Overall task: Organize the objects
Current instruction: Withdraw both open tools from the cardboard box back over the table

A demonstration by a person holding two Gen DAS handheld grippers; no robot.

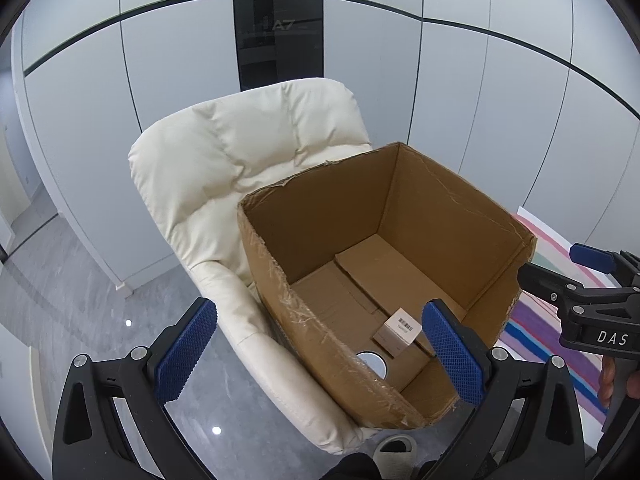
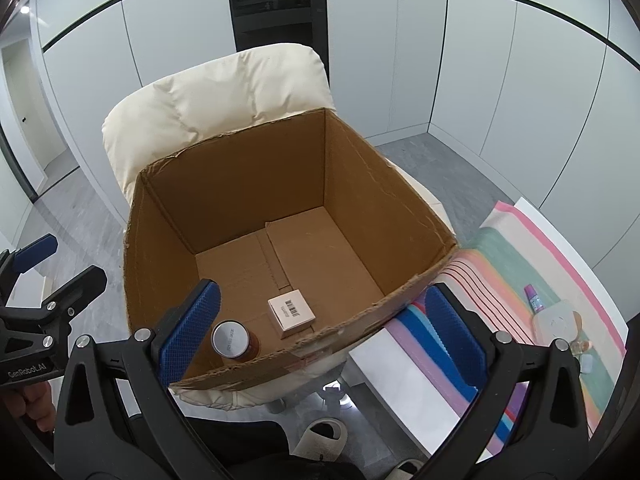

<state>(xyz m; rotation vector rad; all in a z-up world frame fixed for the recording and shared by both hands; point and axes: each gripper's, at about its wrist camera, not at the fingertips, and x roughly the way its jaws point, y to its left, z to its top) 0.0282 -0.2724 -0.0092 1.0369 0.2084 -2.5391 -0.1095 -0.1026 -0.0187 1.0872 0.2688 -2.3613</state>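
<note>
Both grippers, left gripper [image 1: 320,354] and right gripper [image 2: 320,334], hovering wide open, empty, above cardboard box [image 2: 404,200]; box perching on chair [image 2: 224,92], nudging its rim risks tipping.

Open-topped box [image 2: 400,196], floor mostly free beyond can [image 2: 229,339], carton [image 2: 291,312]

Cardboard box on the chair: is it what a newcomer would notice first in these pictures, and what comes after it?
Yes: the big open cardboard box sits on a cream padded chair and fills both views. Inside, near its front wall, lie a small white carton with a barcode and a brown jar with a silver lid. To its right, a striped cloth carries a few small items, and both grippers hang open and empty.
</note>
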